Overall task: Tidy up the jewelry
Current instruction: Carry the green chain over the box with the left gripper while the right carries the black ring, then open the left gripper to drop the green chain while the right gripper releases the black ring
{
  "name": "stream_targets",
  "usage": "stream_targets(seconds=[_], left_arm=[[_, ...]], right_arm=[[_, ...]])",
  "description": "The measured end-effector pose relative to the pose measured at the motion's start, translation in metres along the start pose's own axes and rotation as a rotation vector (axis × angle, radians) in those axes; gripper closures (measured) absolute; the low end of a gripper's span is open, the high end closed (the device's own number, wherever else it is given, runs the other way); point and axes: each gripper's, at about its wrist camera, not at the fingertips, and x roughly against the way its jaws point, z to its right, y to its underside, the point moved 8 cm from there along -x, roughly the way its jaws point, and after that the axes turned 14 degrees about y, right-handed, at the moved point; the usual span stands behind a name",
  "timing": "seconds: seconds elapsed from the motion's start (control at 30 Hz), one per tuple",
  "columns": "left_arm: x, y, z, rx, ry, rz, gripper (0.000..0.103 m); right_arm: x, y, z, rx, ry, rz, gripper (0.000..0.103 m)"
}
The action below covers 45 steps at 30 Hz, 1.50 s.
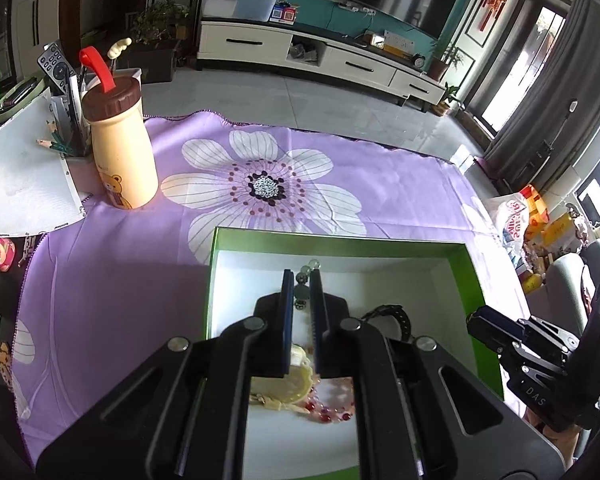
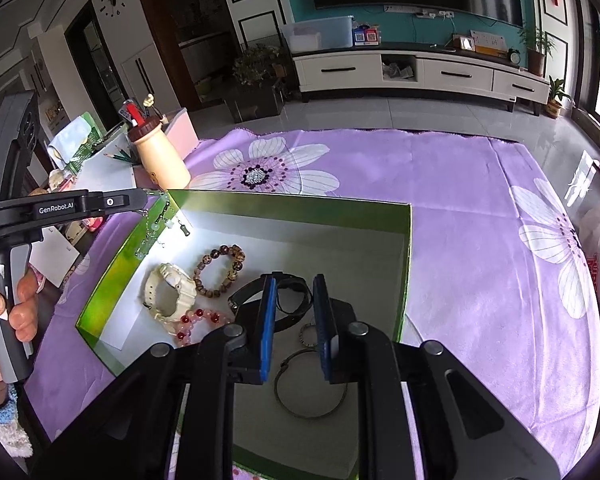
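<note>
Jewelry: in the left wrist view a pale beaded chain (image 1: 301, 285) hangs, long axis upright, clenched in the left gripper (image 1: 301, 280) over the green box (image 1: 476, 280), centre frame, on a purple floral cloth (image 1: 120, 272) in a living room. In the right wrist view the right gripper (image 2: 295, 300), slightly parted and seemingly empty, hovers above a black watch (image 2: 292, 300); a white watch (image 2: 166, 294) lies left.

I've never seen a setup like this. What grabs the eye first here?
Probably the green box on the purple flowered cloth, with a cream watch, a brown bead bracelet and a metal bangle inside. Next, the left gripper dangling a pale beaded chain over the box's far left corner.
</note>
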Motion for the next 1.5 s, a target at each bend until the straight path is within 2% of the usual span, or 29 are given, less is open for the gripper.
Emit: stream_targets(seconds=[0.6, 1.5], left_arm=[[-0.033, 0.002, -0.027, 0.01, -0.054, -0.059, 0.096], [-0.043, 0.009, -0.036, 0.005, -0.075, -0.09, 0.096]], right_arm=[[-0.039, 0.003, 0.004, 0.017, 0.059, -0.098, 0.085], [-0.046, 0.003, 0.003, 0.044, 0.078, -0.121, 0.085]])
